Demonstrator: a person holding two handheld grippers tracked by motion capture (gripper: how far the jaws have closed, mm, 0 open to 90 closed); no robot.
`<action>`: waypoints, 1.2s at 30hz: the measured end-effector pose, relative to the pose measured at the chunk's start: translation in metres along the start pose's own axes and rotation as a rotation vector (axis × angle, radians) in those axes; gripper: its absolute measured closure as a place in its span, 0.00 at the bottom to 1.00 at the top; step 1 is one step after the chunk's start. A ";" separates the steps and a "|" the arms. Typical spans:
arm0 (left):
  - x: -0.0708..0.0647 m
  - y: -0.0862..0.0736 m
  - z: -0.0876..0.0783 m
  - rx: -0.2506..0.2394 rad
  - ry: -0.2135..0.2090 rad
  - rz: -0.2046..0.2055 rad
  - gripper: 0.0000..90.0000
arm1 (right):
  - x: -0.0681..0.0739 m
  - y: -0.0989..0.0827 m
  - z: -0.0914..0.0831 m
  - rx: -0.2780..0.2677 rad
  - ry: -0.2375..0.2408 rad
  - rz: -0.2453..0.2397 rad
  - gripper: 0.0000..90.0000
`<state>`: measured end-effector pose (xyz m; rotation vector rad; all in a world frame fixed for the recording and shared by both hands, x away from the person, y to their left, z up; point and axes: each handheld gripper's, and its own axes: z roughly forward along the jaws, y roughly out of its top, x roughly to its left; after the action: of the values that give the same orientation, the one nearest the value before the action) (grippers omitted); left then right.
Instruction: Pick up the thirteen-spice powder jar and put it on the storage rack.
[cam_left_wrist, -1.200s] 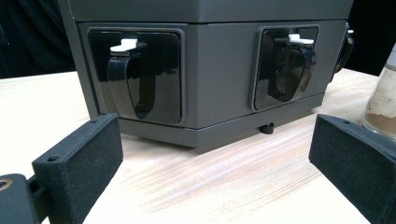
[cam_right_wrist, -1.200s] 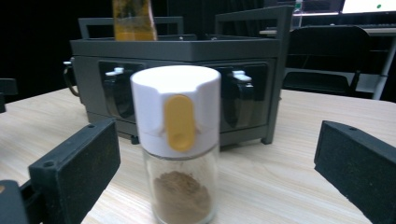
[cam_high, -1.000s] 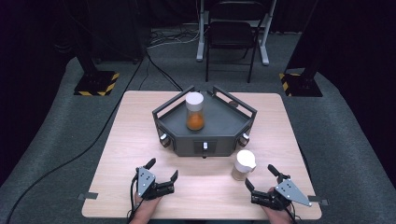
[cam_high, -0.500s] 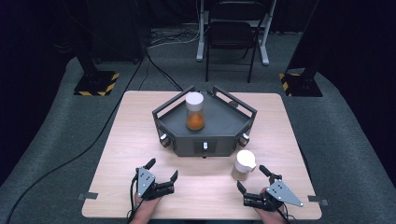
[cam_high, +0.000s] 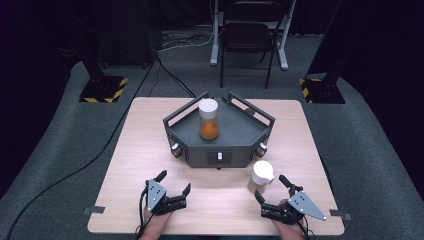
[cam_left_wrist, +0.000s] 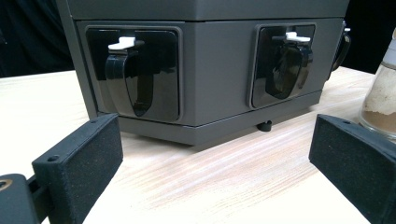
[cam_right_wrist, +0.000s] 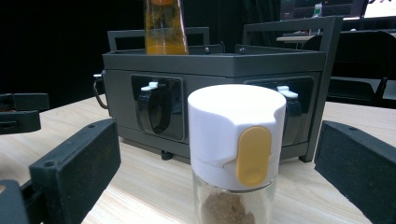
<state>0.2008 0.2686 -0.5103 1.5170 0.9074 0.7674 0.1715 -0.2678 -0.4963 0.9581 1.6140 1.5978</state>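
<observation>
Where grey carpet (cam_high: 60, 150) spreads, wooden table (cam_high: 145, 150)

My right gripper (cam_high: 273, 192) slid left and forward, closed in on the brown jar (cam_high: 261, 176), jaws wide, one at each side of it, not touching

Both grippers are matte black, each with two jaws that end in flat rectangular blocks faced with a rough, foam-like pad. The left gripper (cam_high: 173, 183) carries a small grey plate with dark screw dots on top; the right gripper (cam_high: 272, 190) carries a larger grey three-cornered plate (also dotted with screws). A small round hole marks each jaw's side, and a black cable trails from each gripper
</observation>
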 end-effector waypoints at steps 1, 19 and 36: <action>0.000 0.000 0.000 0.001 -0.001 0.001 0.03 | 0.000 0.000 0.001 0.002 -0.001 -0.006 0.00; 0.000 0.000 0.000 -0.003 -0.003 0.005 0.03 | -0.002 0.007 0.019 0.020 0.002 0.025 0.00; -0.002 -0.001 -0.001 -0.008 -0.008 0.022 0.03 | 0.003 0.013 0.037 0.054 -0.031 0.008 0.01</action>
<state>0.1992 0.2675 -0.5109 1.5246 0.8823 0.7800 0.2017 -0.2463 -0.4845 1.0138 1.6413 1.5449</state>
